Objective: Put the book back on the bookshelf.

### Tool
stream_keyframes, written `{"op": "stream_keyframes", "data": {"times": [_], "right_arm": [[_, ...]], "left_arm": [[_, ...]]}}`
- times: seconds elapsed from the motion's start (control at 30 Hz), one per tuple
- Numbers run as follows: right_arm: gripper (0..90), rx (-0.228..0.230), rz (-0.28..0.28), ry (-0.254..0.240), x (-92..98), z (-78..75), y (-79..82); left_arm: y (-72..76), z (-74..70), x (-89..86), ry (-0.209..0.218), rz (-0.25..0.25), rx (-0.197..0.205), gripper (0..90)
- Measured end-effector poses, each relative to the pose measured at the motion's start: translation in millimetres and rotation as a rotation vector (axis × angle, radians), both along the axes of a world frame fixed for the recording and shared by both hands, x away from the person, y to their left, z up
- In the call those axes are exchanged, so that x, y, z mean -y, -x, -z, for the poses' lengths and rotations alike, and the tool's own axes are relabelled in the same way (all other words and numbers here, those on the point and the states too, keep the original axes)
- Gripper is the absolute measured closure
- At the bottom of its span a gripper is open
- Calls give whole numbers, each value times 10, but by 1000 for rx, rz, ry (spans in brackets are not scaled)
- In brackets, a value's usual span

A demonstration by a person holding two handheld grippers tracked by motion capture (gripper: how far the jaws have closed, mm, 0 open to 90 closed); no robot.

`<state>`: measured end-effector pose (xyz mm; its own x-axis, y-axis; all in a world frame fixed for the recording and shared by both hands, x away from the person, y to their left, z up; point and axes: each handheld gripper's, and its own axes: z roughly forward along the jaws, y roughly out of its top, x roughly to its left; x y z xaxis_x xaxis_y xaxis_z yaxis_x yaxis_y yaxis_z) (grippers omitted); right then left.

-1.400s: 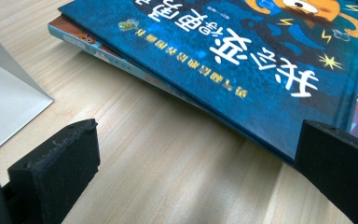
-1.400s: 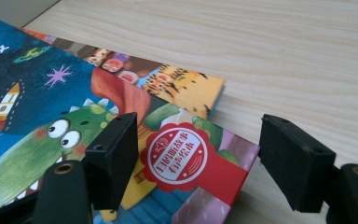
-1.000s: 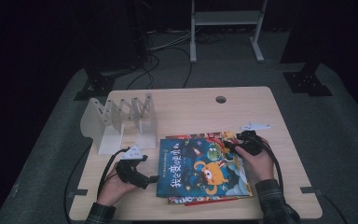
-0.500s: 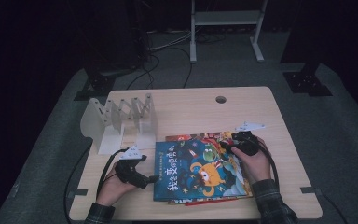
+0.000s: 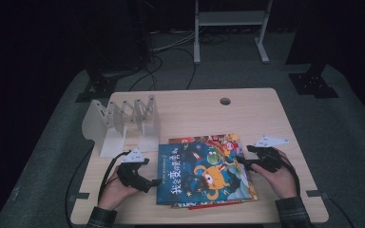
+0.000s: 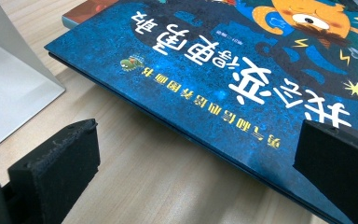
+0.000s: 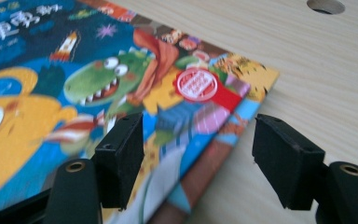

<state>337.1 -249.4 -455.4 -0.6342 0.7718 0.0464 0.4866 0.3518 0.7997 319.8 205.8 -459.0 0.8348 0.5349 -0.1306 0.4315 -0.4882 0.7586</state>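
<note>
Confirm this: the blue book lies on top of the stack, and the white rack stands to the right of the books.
Not quite. The blue book does lie on top of the stack, but the white rack stands to the left of the books, toward the table's far-left part. The high view shows it.

The high view looks forward and down from above the person's side, taking in the whole table (image 5: 266, 114) from some way off. The left gripper view sits low and close at the blue book (image 6: 242, 79), facing its near edge, and the right gripper view looks along its jaws over the same book (image 7: 51, 79). All three views share that cover, at lower centre of the high view (image 5: 202, 173).
</note>
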Motion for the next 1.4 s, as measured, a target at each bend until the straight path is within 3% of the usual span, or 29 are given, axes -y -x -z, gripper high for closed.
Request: {"op": "stream_keyframes", "data": {"times": [0.23,0.47,0.73,0.8,0.93,1.1,1.23,1.33,1.4], "right_arm": [[329,6,-6,11,174,26,183],[331,-5,-40,18,232,106,255],[341,-17,-67,9,225,129,235],[334,-34,-103,-13,180,144,227],[331,-20,-127,13,68,123,212],[333,-8,-89,48,133,99,185],[332,-10,-74,33,214,117,177],[331,-14,-64,77,244,154,173],[338,-20,-84,51,255,171,175]], "left_arm": [[-4,9,-11,0,-4,-3,0],[-6,14,0,0,-2,-7,0],[-13,22,-3,-3,-2,-9,0],[-13,23,-3,-1,0,-11,0],[-8,14,-8,0,-1,-9,0],[-8,5,-30,3,-5,-6,0],[-10,11,-29,1,-5,-8,0],[-6,4,-24,2,-4,-7,0],[-9,6,-23,0,-4,-7,0]]}}
